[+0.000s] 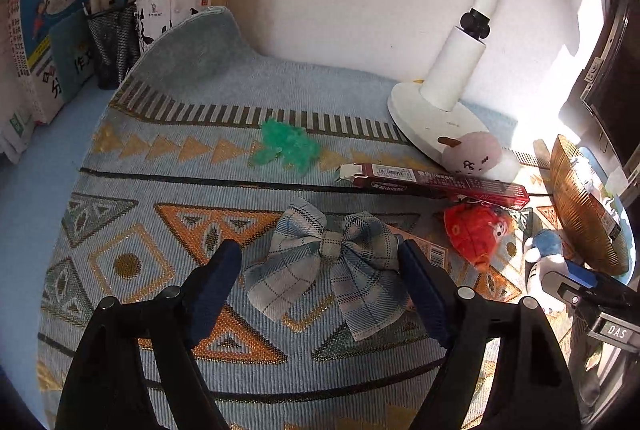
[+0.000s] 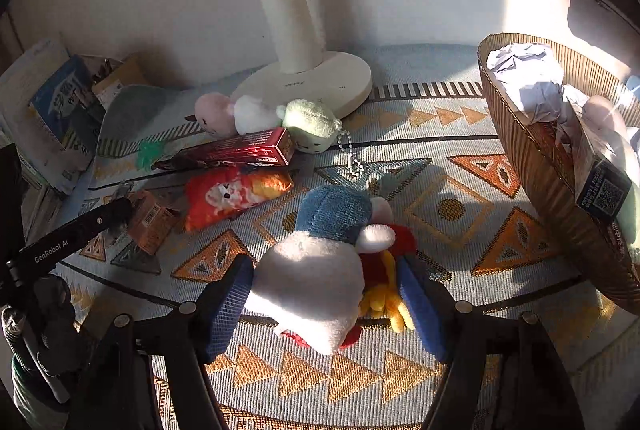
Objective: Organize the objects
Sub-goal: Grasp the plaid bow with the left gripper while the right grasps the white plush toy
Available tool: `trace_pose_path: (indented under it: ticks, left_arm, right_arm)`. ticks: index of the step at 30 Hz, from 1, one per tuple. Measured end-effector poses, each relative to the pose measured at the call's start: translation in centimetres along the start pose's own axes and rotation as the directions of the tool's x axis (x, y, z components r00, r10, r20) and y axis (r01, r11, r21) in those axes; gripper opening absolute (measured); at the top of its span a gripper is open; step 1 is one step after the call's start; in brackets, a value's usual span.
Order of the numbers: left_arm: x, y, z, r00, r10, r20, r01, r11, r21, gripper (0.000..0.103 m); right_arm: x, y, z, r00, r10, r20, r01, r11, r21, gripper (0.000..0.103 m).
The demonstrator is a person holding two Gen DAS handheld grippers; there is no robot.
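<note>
A plaid fabric bow (image 1: 324,262) lies on the patterned mat. My left gripper (image 1: 320,278) is open, its fingers either side of the bow. A blue-white-red plush toy (image 2: 328,262) lies on the mat between the open fingers of my right gripper (image 2: 326,294); it also shows in the left wrist view (image 1: 544,250). A brown ribbed basket (image 2: 532,157) at the right holds crumpled paper (image 2: 524,77) and packets. A red snack bag (image 2: 232,193), a dark red box (image 2: 240,151), an orange carton (image 2: 152,218) and pink and green plushes (image 2: 260,113) lie nearby.
A white lamp base (image 1: 432,117) stands by the wall. A green scrap (image 1: 286,145) lies on the mat (image 1: 160,189). Books (image 1: 44,21) and a mesh pen cup (image 1: 110,37) stand at the far left. A dark monitor (image 1: 608,77) is at the right.
</note>
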State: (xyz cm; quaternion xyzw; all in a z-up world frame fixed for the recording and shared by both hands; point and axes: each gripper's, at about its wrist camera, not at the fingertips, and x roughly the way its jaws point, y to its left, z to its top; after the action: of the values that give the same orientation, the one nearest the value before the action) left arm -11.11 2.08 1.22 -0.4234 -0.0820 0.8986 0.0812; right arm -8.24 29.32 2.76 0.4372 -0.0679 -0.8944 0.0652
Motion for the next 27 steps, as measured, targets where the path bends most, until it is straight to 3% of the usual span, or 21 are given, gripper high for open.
trace_pose_path:
  ticks: [1, 2, 3, 6, 9, 14, 16, 21, 27]
  left_arm:
    - [0.1, 0.1, 0.0, 1.000, -0.004, -0.004, 0.004, 1.000, -0.005, 0.068]
    - [0.1, 0.2, 0.0, 1.000, -0.011, -0.004, 0.011, 1.000, -0.007, 0.066]
    - [0.0, 0.3, 0.0, 1.000, -0.021, -0.003, 0.021, 1.000, -0.006, 0.058]
    - [-0.2, 0.1, -0.1, 0.999, -0.027, 0.020, 0.027, 1.000, 0.001, 0.039]
    - [-0.6, -0.1, -0.2, 0.999, 0.011, 0.041, -0.011, 1.000, 0.005, 0.034]
    - [-1.6, -0.6, -0.6, 0.997, 0.047, 0.057, -0.048, 0.999, 0.013, 0.032]
    - [-2.9, -1.3, -1.4, 0.998, 0.031, 0.058, -0.032, 0.999, 0.008, 0.032]
    - [-7.0, -4.0, -5.1, 0.997, 0.019, 0.078, -0.023, 0.999, 0.048, 0.032]
    - [-8.7, -5.3, -10.0, 0.999, 0.014, 0.039, -0.016, 0.998, 0.055, 0.032]
  right_arm:
    - [-0.2, 0.3, -0.3, 1.000, -0.014, 0.018, 0.015, 1.000, -0.015, 0.065]
    - [-0.4, 0.6, -0.3, 0.999, -0.017, 0.034, 0.018, 0.999, -0.034, 0.054]
    - [-0.7, 0.8, -0.3, 0.999, -0.017, 0.051, 0.020, 0.999, -0.051, 0.051]
    - [-1.1, 1.1, -0.5, 0.996, -0.049, 0.081, 0.054, 0.996, -0.067, 0.050]
    - [-2.3, 0.4, -0.6, 0.991, -0.045, 0.127, 0.049, 0.998, -0.030, 0.050]
    - [-4.7, -1.5, -2.4, 0.995, -0.002, 0.101, 0.003, 1.000, -0.007, 0.050]
    - [-6.2, -1.9, -3.7, 0.995, 0.004, 0.099, -0.002, 1.000, -0.027, 0.050]
    - [-8.5, -3.7, -6.9, 0.998, 0.018, 0.055, -0.016, 0.999, -0.052, 0.050]
    - [-9.8, -3.6, -9.6, 0.999, 0.029, 0.026, -0.025, 0.987, -0.157, 0.050]
